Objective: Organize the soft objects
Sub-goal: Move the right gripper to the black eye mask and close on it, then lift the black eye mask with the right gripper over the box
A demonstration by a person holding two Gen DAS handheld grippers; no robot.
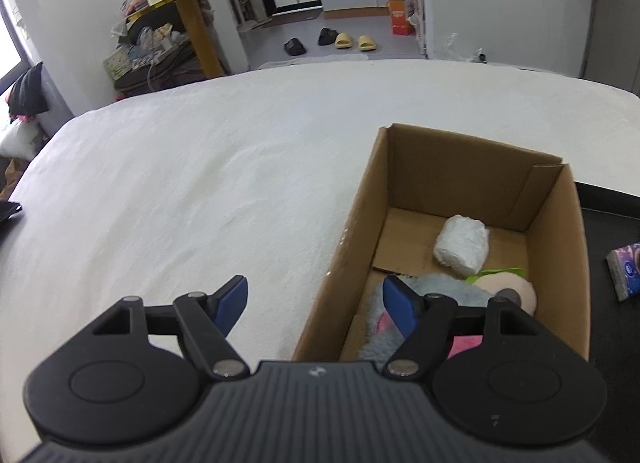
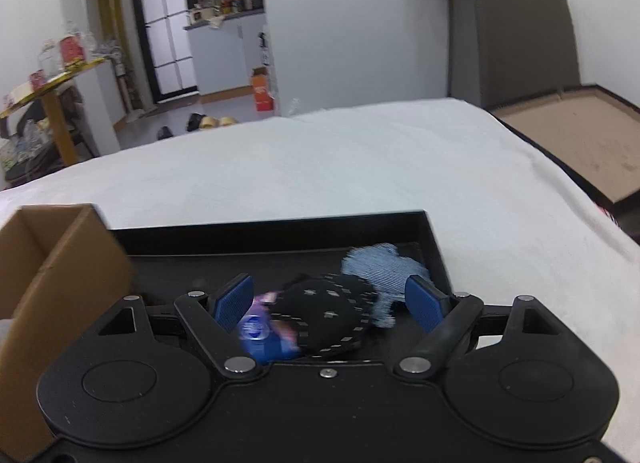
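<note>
So roughly halfway: cardboard box (image 1: 472, 199) on the bed already has a white bundle (image 1: 462, 245) and plush toys (image 1: 432, 303). Black tray (image 2: 280, 231) holds a dark cloth (image 2: 328, 315), striped cloth (image 2: 380, 267) and tissue pack (image 2: 260, 337). My left gripper (image 1: 316, 303) and right gripper (image 2: 330, 303) are spread, empty.

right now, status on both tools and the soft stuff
Left tool open, empty, over brown cardboard box edge. Right tool open above black patterned cloth in black tray. Nothing blocking.
</note>
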